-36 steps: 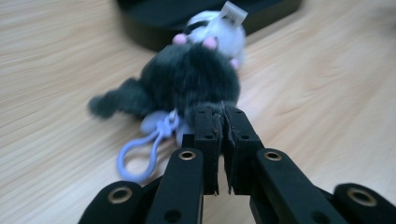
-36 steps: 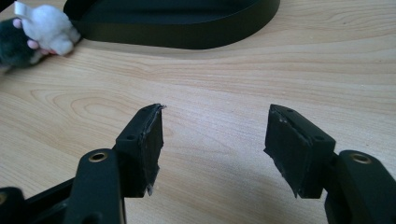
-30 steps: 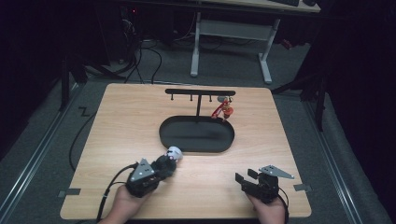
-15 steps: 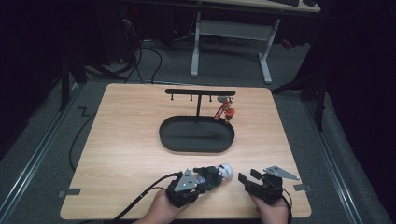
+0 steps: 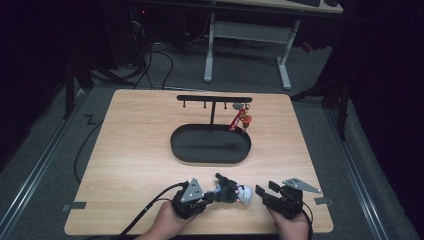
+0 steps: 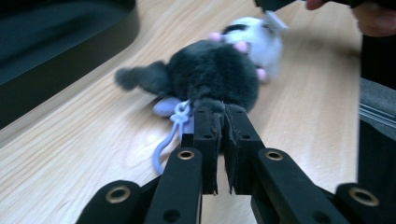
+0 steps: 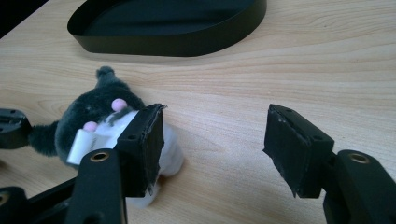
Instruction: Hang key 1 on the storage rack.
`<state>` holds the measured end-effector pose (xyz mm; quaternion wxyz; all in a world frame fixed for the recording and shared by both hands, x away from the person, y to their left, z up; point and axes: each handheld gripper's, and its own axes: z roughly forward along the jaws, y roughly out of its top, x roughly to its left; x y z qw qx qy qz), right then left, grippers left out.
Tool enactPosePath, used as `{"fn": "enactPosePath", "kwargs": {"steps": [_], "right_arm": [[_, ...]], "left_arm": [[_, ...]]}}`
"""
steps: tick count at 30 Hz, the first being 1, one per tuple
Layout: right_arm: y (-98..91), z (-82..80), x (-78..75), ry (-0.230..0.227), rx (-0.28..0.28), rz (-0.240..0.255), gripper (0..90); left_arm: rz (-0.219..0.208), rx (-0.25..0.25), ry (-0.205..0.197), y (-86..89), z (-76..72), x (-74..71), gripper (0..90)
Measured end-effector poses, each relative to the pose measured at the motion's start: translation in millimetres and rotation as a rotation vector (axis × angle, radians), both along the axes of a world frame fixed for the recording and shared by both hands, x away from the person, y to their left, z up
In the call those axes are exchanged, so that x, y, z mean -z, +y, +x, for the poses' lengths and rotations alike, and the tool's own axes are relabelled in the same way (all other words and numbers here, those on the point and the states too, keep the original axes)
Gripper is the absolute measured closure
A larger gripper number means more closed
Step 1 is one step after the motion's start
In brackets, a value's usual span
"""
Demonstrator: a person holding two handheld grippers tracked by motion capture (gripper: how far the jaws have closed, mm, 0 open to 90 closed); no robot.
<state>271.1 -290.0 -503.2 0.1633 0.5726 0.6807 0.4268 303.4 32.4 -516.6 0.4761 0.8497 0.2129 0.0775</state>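
A small plush toy with a dark grey body, a white face and pink spots lies on the wooden table near the front edge. My left gripper is shut on a tuft of its dark fur, and a lavender loop cord hangs beside the jaws. Just right of the toy, my right gripper is open with bare table between its jaws. In the right gripper view the toy sits outside and behind the left fingertip.
A black oval tray sits mid-table, its wall close by in both gripper views. Behind it stands a black hook rack with a red keychain hanging at its right end. Each gripper is held by a hand at the table's front edge.
My left gripper has carried the plush toy rightward along the front of the table, from left of centre to beside the right gripper. The right gripper has stayed put.
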Motion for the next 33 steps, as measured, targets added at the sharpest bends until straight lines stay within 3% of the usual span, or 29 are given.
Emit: {"fn": "enactPosePath", "kwargs": {"steps": [9,13,14,16,19,23,24,25,26,27,29,30,31,33], "right_arm": [[1.1,0.7,0.2,0.0,-0.005,-0.001,38.1],[-1.7,0.4,0.8,0.002,0.001,0.002,38.1],[-2.4,0.5,0.9,0.001,0.0,0.001,38.1],[-3.5,0.5,1.3,0.0,0.003,-0.001,38.0],[-3.7,0.5,1.5,0.002,0.005,-0.003,37.9],[-3.4,0.7,2.2,-0.004,0.002,-0.021,37.5],[-3.1,0.8,2.7,-0.004,0.0,-0.027,37.1],[-3.1,0.8,2.7,-0.004,0.0,-0.027,37.1],[-2.7,1.5,3.5,-0.005,-0.001,-0.036,36.9],[-2.7,1.5,3.5,-0.005,-0.001,-0.036,36.9],[-1.9,2.0,3.8,-0.01,-0.001,-0.05,37.3],[-0.6,2.1,3.9,-0.014,-0.003,-0.06,38.4],[-0.6,2.1,3.9,-0.014,-0.003,-0.06,38.4],[0.6,1.9,4.1,-0.018,-0.008,-0.071,39.7]], "left_arm": [[0.012,-0.086,0.01,2.8,18.2,6.0,81.0],[0.006,-0.096,0.014,6.6,19.2,5.9,61.2],[0.006,-0.099,0.012,8.6,19.4,5.5,61.2],[0.004,-0.117,0.006,16.4,20.4,4.4,49.5],[0.007,-0.129,-0.002,23.7,20.9,2.9,46.5],[0.0,-0.171,-0.019,47.0,23.1,-1.5,41.1],[0.007,-0.195,-0.026,63.0,26.0,-3.3,39.8],[0.007,-0.195,-0.026,63.0,26.0,-3.3,39.5],[0.02,-0.227,-0.037,80.9,29.3,-4.3,39.1],[0.02,-0.227,-0.037,80.9,29.3,-4.3,38.8],[0.037,-0.261,-0.044,100.2,33.0,-4.4,38.7],[0.045,-0.297,-0.039,118.8,36.9,-3.6,38.7],[0.045,-0.297,-0.039,118.8,36.9,-3.6,38.2],[0.053,-0.33,-0.033,136.1,40.1,-2.4,38.1]]}}
